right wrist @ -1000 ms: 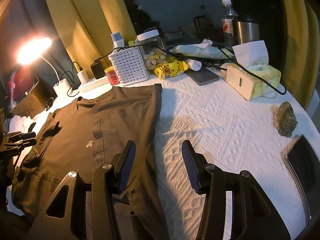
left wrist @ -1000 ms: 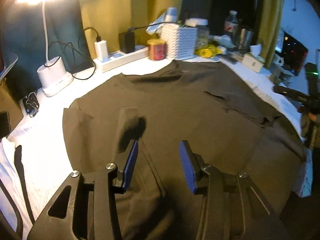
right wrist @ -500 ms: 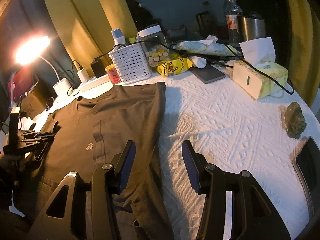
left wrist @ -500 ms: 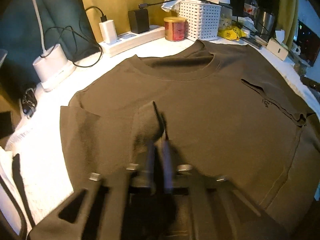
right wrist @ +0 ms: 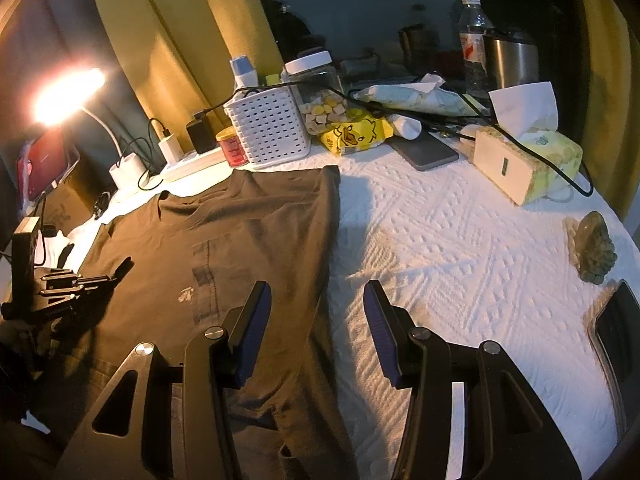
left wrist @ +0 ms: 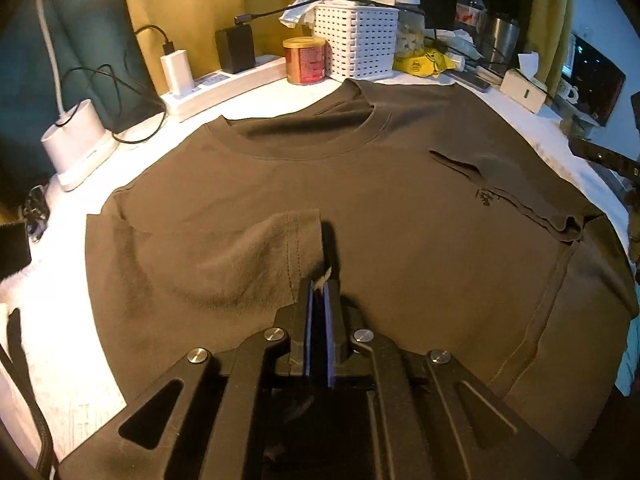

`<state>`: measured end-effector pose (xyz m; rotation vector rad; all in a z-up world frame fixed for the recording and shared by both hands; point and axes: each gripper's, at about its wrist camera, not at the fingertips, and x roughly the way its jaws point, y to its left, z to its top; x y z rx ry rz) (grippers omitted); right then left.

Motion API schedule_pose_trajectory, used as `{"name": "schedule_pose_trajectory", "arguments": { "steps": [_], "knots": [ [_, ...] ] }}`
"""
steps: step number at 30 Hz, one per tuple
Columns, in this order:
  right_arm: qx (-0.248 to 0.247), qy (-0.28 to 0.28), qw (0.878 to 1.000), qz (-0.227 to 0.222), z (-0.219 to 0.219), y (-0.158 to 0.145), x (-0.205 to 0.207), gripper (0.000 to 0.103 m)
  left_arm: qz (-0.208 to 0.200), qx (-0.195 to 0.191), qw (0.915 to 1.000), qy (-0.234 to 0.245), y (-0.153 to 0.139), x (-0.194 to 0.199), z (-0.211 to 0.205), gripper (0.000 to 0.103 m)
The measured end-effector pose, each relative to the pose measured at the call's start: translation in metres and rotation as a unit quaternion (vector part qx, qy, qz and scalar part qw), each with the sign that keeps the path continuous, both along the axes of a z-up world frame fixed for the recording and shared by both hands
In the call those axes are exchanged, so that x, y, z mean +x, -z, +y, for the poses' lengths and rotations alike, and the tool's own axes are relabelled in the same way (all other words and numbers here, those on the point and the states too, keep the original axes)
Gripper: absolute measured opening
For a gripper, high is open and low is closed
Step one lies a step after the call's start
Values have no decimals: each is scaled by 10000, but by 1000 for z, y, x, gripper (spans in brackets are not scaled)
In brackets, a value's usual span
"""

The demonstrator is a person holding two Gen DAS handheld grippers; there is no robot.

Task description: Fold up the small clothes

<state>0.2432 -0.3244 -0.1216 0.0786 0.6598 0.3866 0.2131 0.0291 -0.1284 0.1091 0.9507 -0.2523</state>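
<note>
Brown cotton covers most of the white-clothed worktop (right wrist: 460, 248): a T-shirt (left wrist: 400, 240) lies flat, front up, its collar pointing toward the white basket (left wrist: 356, 44) and power strip (left wrist: 224, 84) at the far edge. Both side edges are already turned in over the body. The left gripper (left wrist: 319, 300) is closed on the cuff of the left sleeve (left wrist: 256, 256), which lies folded inward across the chest; a bit of pale thread shows between its pads. The right gripper (right wrist: 316, 332) hangs with its jaws wide apart and nothing between them, over the shirt's folded right edge, where cloth meets bare worktop.

The shirt's long axis runs from the collar toward the person, and the sleeve lies across that axis, straight ahead of the left gripper's fingers. The left one is therefore the one placed to lay the sleeve flat. The lengthwise fold that seems due after that would call for both, with the hem on the near side.
</note>
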Motion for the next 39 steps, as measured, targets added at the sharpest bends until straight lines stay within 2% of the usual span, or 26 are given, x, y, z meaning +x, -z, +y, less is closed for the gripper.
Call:
{"name": "schedule_pose_trajectory", "arguments": {
  "steps": [1,3,4,5,11,26,29,39],
  "knots": [
    [-8,-10,10000,2,1,0,-1,51,-28,-29,10000,-26,-2,-3,0,12],
    [-31,-21,10000,-1,3,-1,-3,51,-80,-60,9999,-72,-4,-7,1,33],
    [-39,-32,10000,-7,5,-1,-4,51,-122,-60,9999,-103,-5,-10,2,49],
    [-47,-42,10000,-16,6,-2,-5,51,-160,-72,9998,-133,-6,-13,2,58],
    [-116,-128,9998,-66,15,-5,-14,51,-327,-119,9988,-358,-11,-28,13,59],
    [-282,-215,9993,-145,32,-12,-36,51,-118,-460,9979,-447,6,-50,19,59],
    [-292,-210,9992,-200,33,-15,-41,51,-150,-625,9971,-417,1,-55,20,59],
    [-325,-93,9988,-365,17,-20,-72,51,-626,-654,9951,-396,-30,-84,13,59]
  ]
}}
